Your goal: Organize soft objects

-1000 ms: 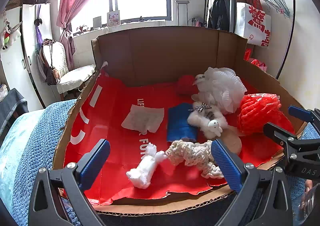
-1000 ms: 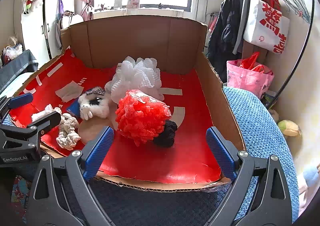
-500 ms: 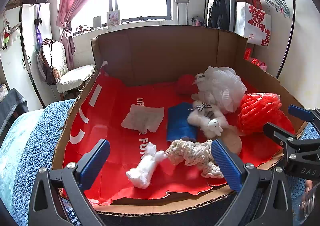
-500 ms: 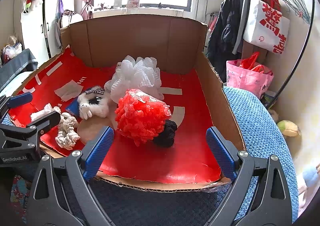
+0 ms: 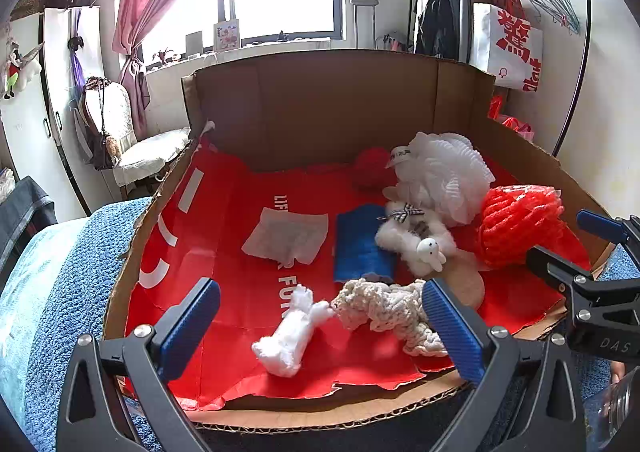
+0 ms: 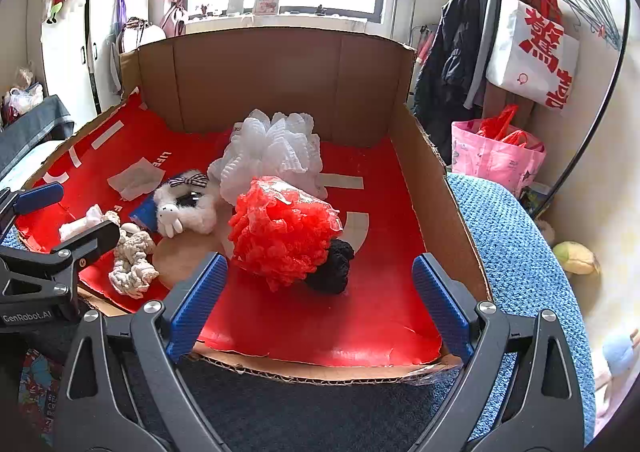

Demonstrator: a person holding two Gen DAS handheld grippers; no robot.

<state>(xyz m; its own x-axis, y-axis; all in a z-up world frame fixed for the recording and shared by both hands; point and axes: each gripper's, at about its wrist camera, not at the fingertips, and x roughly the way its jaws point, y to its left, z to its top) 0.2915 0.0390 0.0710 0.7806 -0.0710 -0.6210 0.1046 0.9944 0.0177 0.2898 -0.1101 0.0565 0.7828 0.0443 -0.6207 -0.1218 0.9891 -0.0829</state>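
— Inside the cardboard tray (image 5: 320, 100), where are the soft objects?
— Red pouf (image 6: 280, 236), white pouf (image 6: 272, 156), plush (image 5: 416, 236) bunched right; rope (image 5: 384, 312) near.
— Any change?
— None; left gripper (image 5: 320, 328) and right gripper (image 6: 316, 300) both gape, empty.

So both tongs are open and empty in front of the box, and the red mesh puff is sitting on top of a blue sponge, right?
Not quite. Both tongs, left and right, are open and empty, but the red mesh puff leans over a black puff, not a blue sponge. The right wrist view shows it. The blue sponge lies further left, beside the white plush toy.
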